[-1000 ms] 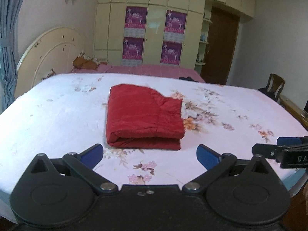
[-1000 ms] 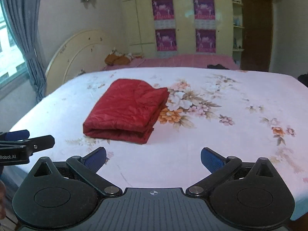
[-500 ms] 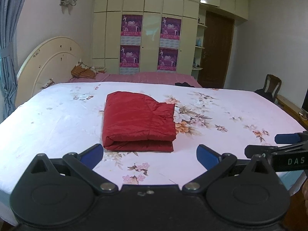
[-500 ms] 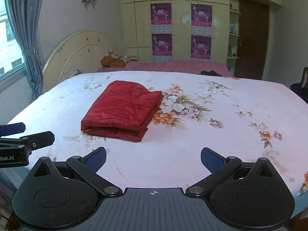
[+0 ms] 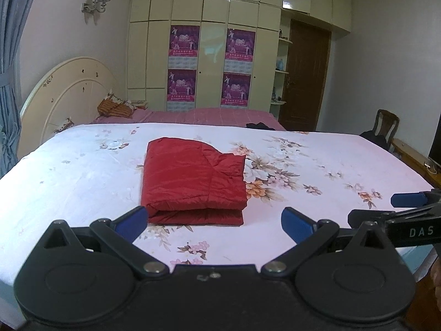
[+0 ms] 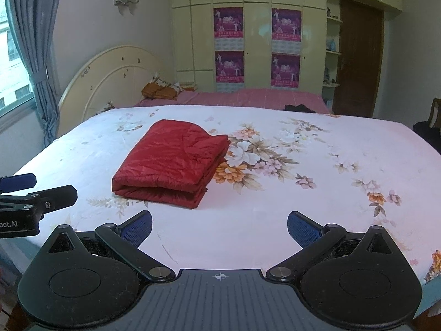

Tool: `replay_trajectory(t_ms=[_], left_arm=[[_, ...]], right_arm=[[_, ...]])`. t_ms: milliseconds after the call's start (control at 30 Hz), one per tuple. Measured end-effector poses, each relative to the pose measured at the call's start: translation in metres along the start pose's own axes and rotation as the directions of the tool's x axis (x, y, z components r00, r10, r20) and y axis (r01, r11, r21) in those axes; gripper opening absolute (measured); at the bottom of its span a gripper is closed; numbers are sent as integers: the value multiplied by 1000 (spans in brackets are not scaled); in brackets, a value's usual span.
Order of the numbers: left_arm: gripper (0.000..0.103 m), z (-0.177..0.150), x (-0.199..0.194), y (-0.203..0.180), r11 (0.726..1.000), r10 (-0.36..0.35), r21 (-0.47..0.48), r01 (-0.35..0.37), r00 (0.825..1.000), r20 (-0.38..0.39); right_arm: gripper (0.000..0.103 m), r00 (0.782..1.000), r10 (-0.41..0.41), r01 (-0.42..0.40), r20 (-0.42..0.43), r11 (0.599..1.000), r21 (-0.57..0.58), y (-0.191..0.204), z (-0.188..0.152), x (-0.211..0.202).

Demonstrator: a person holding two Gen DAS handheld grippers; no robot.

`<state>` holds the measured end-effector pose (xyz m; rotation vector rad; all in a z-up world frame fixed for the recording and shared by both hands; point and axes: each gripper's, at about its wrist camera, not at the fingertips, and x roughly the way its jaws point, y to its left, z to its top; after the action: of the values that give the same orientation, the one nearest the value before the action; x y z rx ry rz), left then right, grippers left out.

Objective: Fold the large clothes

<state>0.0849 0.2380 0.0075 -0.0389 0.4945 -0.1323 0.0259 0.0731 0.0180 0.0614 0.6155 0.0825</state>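
Note:
A red quilted garment (image 5: 194,179) lies folded into a thick rectangle on the floral white bed sheet (image 5: 69,182); it also shows in the right wrist view (image 6: 171,162). My left gripper (image 5: 213,223) is open and empty, held back near the bed's front edge, short of the garment. My right gripper (image 6: 219,227) is open and empty, also at the front edge, to the right of the garment. The right gripper's fingers (image 5: 408,200) show at the right edge of the left wrist view. The left gripper's fingers (image 6: 19,182) show at the left edge of the right wrist view.
A cream headboard (image 5: 63,96) stands at the left. A second bed with a pink cover (image 5: 209,115) lies behind. Cream wardrobes with purple posters (image 5: 209,66) line the back wall beside a brown door (image 5: 306,74). A wooden chair (image 5: 386,127) is at the right. Curtains (image 6: 35,63) hang left.
Both grippers have pulled back and risen away from the folded garment, so the bed sits lower and farther in both views. Both stay open and empty. The garment has not moved.

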Motion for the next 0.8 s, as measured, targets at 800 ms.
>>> replay_trajectory(t_ms=[800], left_arm=[[102, 6, 5, 9, 1000, 4, 0, -4, 1000, 2]], right_arm=[[103, 1000, 4, -4, 7, 1000, 0, 0, 6, 4]])
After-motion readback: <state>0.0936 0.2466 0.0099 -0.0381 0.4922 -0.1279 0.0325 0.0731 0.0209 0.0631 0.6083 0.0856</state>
